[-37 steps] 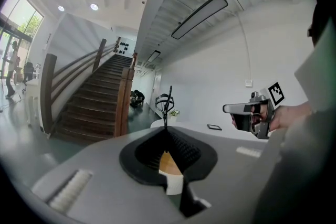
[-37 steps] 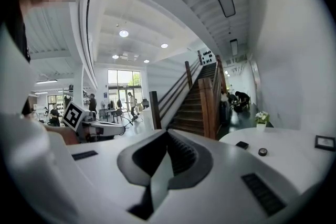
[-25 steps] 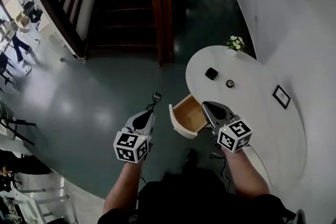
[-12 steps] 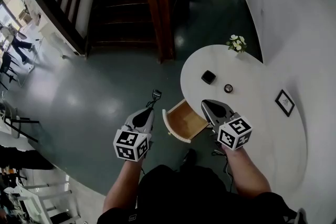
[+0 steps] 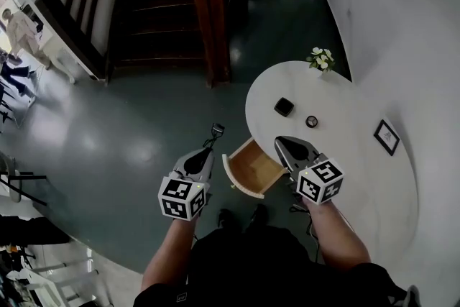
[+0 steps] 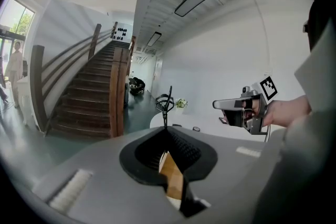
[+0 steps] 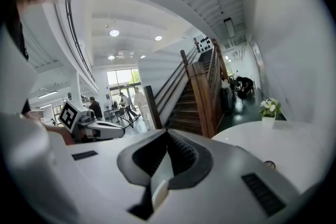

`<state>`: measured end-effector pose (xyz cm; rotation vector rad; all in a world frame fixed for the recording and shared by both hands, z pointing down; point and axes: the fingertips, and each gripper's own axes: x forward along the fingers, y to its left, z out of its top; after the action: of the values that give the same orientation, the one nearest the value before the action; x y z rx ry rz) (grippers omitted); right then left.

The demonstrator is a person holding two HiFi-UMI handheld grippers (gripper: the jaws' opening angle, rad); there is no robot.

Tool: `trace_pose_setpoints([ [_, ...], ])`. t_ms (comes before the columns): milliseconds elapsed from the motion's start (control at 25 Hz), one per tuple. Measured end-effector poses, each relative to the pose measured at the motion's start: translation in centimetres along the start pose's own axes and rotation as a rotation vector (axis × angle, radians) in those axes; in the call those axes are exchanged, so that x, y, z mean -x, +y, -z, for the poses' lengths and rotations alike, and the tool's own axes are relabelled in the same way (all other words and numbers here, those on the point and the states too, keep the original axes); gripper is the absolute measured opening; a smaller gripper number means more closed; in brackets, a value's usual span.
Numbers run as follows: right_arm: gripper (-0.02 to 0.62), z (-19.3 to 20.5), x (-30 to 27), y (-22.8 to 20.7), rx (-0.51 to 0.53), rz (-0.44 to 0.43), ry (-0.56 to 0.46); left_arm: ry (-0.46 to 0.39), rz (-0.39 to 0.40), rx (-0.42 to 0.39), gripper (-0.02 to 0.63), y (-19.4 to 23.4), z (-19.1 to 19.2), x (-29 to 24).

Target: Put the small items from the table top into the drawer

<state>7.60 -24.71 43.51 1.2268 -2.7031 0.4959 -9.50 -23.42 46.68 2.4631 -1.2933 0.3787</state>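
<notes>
**Head view:** from above the person, facing steeply down on the left gripper, right gripper, open drawer and table.

**The 2 gripper views:** low and near level, each along its own closed jaws, the left past its clip. Both face the stairs and flowers. Each shows the other gripper at its side.

The left gripper has its fingers closed together, and a thin black wire loop sticks up from their tips. A strip of the wooden drawer shows under them. Beyond lies the white bench with flowers at its far end, the right gripper in the air at right, and stairs at left.
</notes>
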Motion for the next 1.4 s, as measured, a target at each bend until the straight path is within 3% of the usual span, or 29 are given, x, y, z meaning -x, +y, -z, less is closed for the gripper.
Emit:
trace_pose_setpoints([
  [560, 0.011, 3.3, -2.9, 5.1, -0.023, 0.124, 0.058, 0.049, 0.137, -0.009, 0.020, 4.4, 3.6, 0.6],
  [1400, 0.011, 11.9, -1.4, -1.2, -0.169, 0.191, 0.138, 0.347, 0.280, -0.090, 0.021, -0.8, 13.5, -8.6],
])
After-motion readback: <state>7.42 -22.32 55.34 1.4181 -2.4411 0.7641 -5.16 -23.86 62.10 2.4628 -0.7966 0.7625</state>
